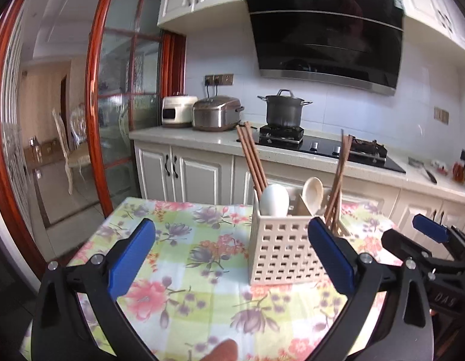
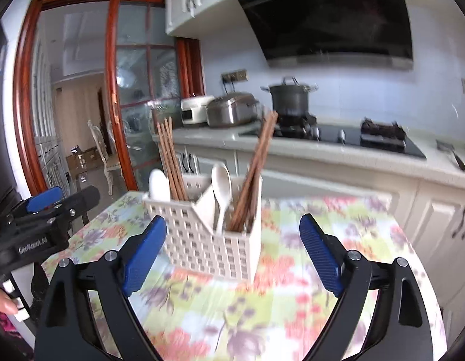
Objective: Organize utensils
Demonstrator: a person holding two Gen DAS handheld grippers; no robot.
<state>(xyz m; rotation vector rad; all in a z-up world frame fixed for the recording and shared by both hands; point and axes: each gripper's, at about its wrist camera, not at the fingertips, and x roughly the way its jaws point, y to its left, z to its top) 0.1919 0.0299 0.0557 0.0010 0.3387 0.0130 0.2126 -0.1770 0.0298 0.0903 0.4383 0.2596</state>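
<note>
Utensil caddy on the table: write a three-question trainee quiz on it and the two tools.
1. True or false: the left tool is clamped on a spoon.
2. How many bundles of brown chopsticks stand in the white caddy?
A. one
B. two
C. four
3. Fill in: the caddy stands on a ____-patterned tablecloth.

Key
1. False. Both it and the right tool are open and hold nothing.
2. B: the left chopsticks lean beside one white spoon, the right chopsticks beside the other spoon.
3. Floral.
</note>
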